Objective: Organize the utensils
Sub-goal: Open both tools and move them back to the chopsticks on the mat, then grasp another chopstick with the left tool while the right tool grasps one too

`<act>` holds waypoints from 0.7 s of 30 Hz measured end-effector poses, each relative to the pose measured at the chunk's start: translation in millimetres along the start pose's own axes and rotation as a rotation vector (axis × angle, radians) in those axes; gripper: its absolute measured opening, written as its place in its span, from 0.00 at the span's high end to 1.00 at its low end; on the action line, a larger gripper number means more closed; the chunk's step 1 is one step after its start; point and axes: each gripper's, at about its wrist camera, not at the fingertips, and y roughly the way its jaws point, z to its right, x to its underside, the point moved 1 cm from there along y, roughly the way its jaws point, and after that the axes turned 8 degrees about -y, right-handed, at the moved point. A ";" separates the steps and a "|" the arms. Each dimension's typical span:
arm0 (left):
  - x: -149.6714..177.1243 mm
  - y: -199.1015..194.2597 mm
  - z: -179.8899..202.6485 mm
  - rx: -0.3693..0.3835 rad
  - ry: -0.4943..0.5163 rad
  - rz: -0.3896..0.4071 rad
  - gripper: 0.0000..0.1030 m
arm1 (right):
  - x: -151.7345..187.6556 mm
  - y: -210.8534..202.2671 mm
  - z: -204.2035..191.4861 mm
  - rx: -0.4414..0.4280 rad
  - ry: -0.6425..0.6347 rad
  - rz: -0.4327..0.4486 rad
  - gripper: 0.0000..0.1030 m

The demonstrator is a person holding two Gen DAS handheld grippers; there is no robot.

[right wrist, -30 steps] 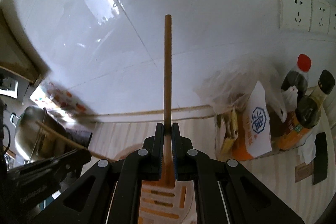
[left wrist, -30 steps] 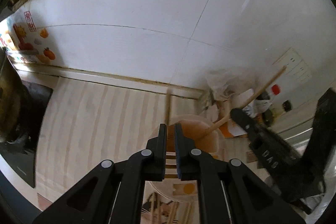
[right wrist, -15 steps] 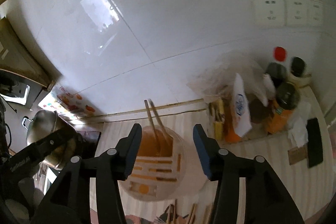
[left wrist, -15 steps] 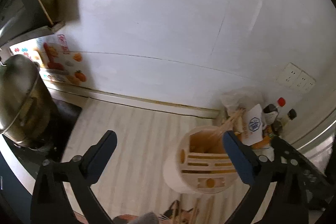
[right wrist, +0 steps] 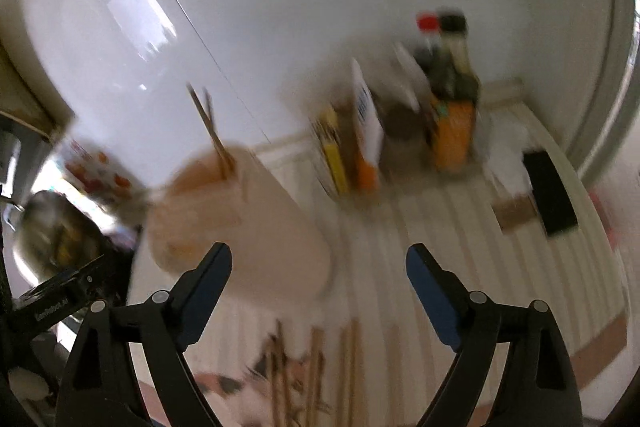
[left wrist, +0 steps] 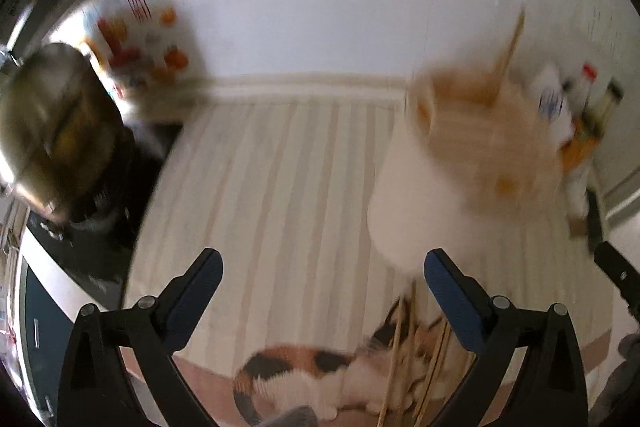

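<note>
A white and orange utensil holder [left wrist: 460, 163] stands on the striped mat, with two wooden chopsticks [left wrist: 508, 43] sticking up from it. It also shows in the right wrist view [right wrist: 240, 219] with the chopsticks [right wrist: 210, 129] in it. Several loose chopsticks lie on the mat in front of the holder [left wrist: 404, 355] [right wrist: 316, 363]. My left gripper [left wrist: 322, 269] is open and empty, low over the mat left of the holder. My right gripper [right wrist: 318, 263] is open and empty, just right of the holder. Both views are blurred.
A metal pot [left wrist: 48, 123] sits on a dark cooktop at the left. Sauce bottles [right wrist: 448, 95] and packets [right wrist: 360, 131] stand at the back right by the wall. A black object [right wrist: 550, 193] lies at the right. A cat picture [left wrist: 304, 375] is on the mat's front.
Both grippers let go of their chopsticks into the holder, opened wide, and drew back and down toward the loose chopsticks at the front.
</note>
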 end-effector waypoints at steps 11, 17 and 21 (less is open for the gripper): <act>102.4 96.1 21.9 0.028 0.085 -0.321 0.23 | 98.3 61.3 46.1 0.086 0.077 -0.307 0.47; 127.9 115.0 33.4 0.029 0.123 -0.377 0.27 | 131.3 80.8 54.2 0.110 0.063 -0.409 0.59; 136.9 118.9 39.7 0.028 0.143 -0.383 0.31 | 145.6 91.4 54.8 0.125 0.041 -0.462 0.60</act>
